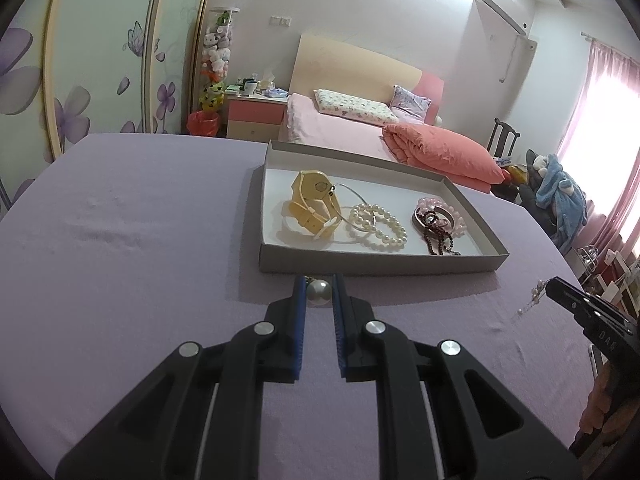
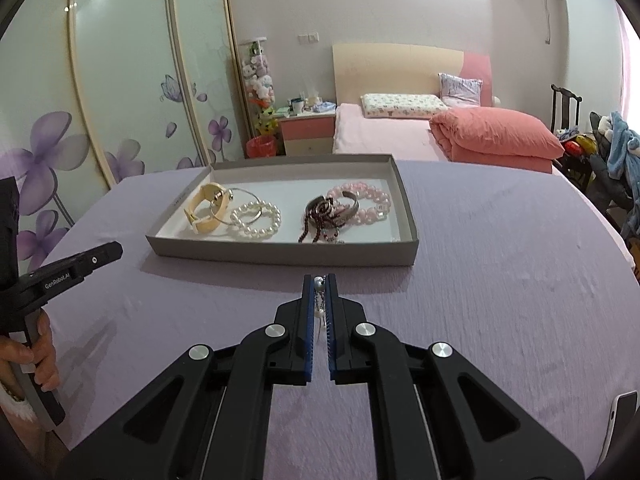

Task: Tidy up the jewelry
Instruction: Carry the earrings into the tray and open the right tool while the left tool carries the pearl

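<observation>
While you hold a gripper in each hand over the lilac-covered table (image 1: 120,220), your left gripper (image 1: 319,292) sits nearest, its blue-padded jaws pinching a large round pearl earring (image 1: 318,293) at the fingertips. Your right gripper (image 2: 319,286) has its jaws pressed almost together on a thin dangling earring (image 2: 319,300), a small bead at the tips and a fine chain with a tiny pearl hanging between the pads. In the right wrist view your left hand (image 2: 38,354) wraps around the left gripper's handle at the picture's left edge.

Just beyond both sets of fingertips lies a shallow grey tray (image 2: 280,254) with a white floor. Inside it, from left to right, rest a cream watch (image 2: 206,208), a thin silver hoop (image 2: 236,206), a white pearl bracelet (image 2: 256,220), a tangle of dark red beads (image 2: 320,220) and a pink bead bracelet (image 2: 366,200).

Farther back stand a pink bed (image 2: 384,136) and wardrobe doors (image 2: 120,92) painted with purple flowers.
</observation>
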A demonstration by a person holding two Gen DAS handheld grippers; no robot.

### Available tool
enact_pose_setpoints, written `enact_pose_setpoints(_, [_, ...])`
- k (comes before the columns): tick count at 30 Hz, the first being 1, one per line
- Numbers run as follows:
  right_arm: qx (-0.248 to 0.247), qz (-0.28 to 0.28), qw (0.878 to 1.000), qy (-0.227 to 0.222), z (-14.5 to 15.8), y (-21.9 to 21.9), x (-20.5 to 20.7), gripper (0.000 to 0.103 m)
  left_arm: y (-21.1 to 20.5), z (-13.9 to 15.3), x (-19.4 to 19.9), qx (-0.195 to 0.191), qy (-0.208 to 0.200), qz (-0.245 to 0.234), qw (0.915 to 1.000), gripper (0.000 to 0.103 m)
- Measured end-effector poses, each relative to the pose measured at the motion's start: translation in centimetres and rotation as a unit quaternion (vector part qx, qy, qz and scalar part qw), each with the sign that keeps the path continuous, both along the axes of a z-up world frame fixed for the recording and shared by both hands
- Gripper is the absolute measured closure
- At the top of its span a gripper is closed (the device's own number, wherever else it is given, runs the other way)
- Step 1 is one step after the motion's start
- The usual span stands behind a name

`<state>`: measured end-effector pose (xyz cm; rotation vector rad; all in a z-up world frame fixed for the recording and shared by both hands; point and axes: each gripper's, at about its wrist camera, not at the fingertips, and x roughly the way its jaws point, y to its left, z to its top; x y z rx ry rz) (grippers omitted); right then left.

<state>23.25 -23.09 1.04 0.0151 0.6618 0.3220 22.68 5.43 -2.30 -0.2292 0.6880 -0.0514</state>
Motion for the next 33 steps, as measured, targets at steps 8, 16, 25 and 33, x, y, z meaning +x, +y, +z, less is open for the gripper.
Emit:
enact_pose_setpoints(8, [0.005,0.004,1.000,-0.016,0.8,0.2,0.0,0.097,-0.3,0.6,-0.2,0.004,-0.009,-0.005,0.9999,0.089])
enact_pose_setpoints(16, [0.017,0.002,0.998,-0.056,2.5,0.2,0.5,0.097,-1.0,1.8,0.2,0.016,-0.032,-0.008,0.9993,0.089])
enact_pose_setpoints(25, [0.034,0.005,0.994,-0.101,3.9,1.1,2.4,0.097,-2.3,4.0,1.5,0.056,-0.076,-0.014,0.9954,0.089])
enact_pose_setpoints(33, [0.042,0.009,0.992,-0.120,4.5,1.2,4.1,0.097,-2.9,4.4,2.6,0.065,-0.093,-0.019,0.9934,0.089])
